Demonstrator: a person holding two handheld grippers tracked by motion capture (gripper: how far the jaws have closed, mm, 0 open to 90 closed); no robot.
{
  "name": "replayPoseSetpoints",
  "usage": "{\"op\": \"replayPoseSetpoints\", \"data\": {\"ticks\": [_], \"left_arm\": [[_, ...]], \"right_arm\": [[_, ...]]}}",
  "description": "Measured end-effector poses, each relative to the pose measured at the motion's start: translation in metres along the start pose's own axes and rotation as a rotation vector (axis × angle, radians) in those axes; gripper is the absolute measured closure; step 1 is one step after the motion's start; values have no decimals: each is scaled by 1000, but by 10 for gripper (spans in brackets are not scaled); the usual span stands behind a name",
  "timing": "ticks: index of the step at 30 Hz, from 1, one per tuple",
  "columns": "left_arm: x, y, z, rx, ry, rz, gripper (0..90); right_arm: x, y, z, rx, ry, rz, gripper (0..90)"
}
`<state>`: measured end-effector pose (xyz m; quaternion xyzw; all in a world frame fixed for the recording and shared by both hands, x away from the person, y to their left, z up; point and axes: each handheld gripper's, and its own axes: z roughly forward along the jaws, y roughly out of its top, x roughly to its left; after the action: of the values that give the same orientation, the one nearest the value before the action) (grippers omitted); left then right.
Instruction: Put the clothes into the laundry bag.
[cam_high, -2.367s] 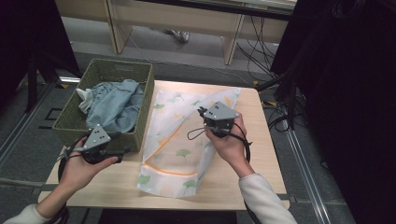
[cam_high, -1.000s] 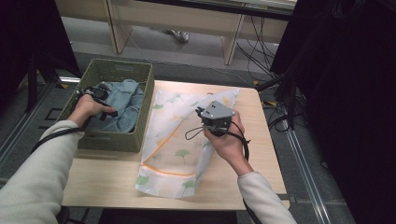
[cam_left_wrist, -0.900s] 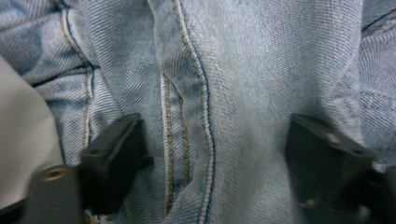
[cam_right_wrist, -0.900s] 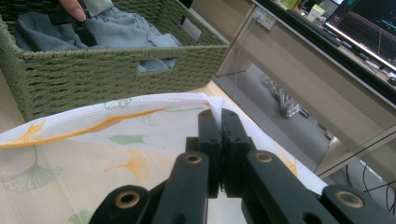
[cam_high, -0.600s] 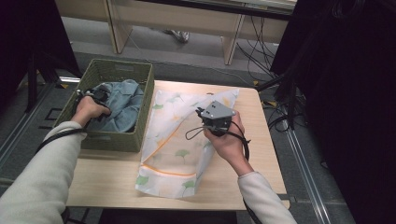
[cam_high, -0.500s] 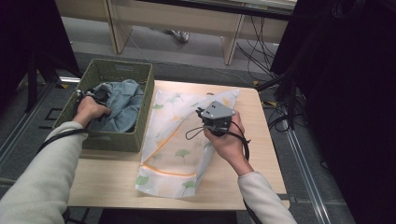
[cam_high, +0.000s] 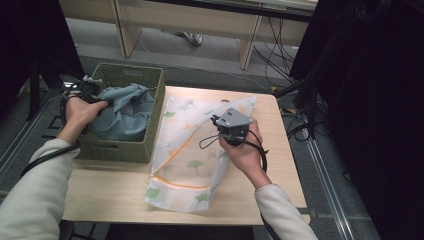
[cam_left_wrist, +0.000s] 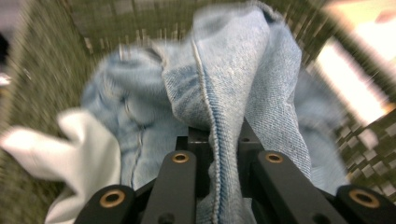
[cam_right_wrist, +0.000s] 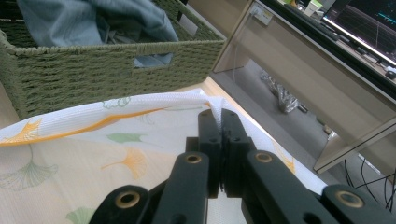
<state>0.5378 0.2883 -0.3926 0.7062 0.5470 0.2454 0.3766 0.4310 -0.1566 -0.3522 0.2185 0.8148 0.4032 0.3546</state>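
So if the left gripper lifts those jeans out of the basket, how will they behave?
Probably floppy: the jeans lie crumpled and folded in the basket. The left gripper pinches one seam, so the rest would likely hang and drag. Denim looks thick, so fairly heavy.

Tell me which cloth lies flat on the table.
The white leaf-print cloth, pinched at an edge by the right gripper. The blue denim sits bunched in the basket.

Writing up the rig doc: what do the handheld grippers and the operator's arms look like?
Both grippers have black jaws with brass-coloured rivets. The right gripper carries a grey three-cornered plate, and a black cable loops from it. The left gripper trails a black cable too. Both sleeves are pale cream.
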Motion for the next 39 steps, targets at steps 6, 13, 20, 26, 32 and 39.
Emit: {"op": "replayPoseSetpoints", "data": {"ticks": [6, 13, 20, 26, 32, 39], "left_arm": [[-2, 9, -31, -209, -16, -20, 830], [-8, 17, -61, -343, -11, 10, 833], [-16, 27, -89, -443, -18, 30, 834], [-20, 33, -110, -522, -35, 40, 835], [-25, 37, -132, -589, -67, 38, 834], [-35, 42, -155, -628, -101, 62, 835]], "right_arm": [[0, -1, 0, -4, -3, 1, 898], [-1, -2, 0, -1, -3, 11, 898], [-1, -2, 1, -2, -2, 11, 898], [0, -2, 1, -2, -3, 10, 898], [0, -2, 1, -1, -3, 11, 898], [1, -2, 1, 1, -4, 17, 898]]}}
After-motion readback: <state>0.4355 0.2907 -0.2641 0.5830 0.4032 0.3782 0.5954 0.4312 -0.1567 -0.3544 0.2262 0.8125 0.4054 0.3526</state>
